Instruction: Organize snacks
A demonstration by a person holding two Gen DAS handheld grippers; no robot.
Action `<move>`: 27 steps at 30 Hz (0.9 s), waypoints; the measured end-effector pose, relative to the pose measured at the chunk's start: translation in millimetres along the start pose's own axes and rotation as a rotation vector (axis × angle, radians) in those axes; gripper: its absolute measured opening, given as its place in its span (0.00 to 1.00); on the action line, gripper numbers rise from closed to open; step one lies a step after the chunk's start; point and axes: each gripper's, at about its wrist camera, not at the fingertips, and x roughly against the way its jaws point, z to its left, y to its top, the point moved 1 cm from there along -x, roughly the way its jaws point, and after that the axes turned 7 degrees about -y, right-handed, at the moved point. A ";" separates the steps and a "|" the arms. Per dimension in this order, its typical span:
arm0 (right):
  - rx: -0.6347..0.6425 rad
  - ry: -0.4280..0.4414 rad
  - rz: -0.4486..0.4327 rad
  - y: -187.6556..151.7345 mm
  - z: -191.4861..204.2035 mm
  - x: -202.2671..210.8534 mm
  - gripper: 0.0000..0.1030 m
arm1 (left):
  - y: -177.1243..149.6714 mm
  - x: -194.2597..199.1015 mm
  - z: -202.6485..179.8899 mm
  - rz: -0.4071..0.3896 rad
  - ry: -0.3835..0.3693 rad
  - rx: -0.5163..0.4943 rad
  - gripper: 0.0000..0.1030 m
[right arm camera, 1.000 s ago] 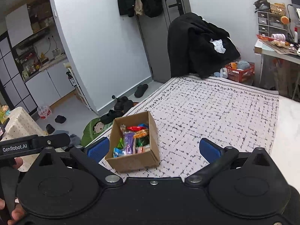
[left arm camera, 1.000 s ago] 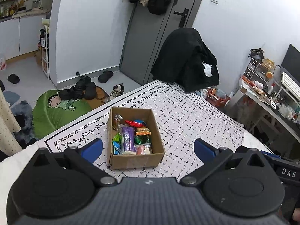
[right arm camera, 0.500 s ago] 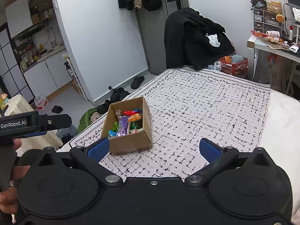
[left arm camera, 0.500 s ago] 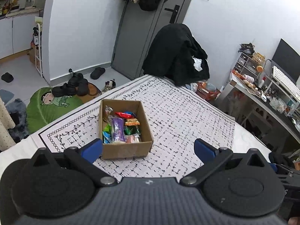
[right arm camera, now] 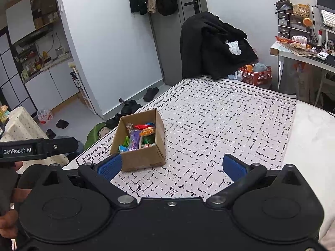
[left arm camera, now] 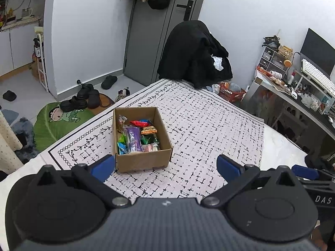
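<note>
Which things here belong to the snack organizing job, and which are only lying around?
For the job:
cardboard box
snack packets inside it
left claw, open
right claw, open

Just lying about:
black coat
shoes
red basket
keyboard

Patterned cloth [left arm camera: 205, 129] over white surface [left arm camera: 280, 146], w/ snack-filled cardboard box [left arm camera: 144, 161] on cloth.
</note>
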 end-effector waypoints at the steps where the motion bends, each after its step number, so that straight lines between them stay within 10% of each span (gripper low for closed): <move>1: -0.003 -0.001 -0.001 -0.1 -1.0 0.9 1.00 | -0.5 0.4 0.1 0.000 0.000 -0.002 1.00; 27: -0.017 -0.005 0.001 1.2 -6.0 4.9 1.00 | -3.1 3.3 1.3 -0.002 0.015 -0.044 1.00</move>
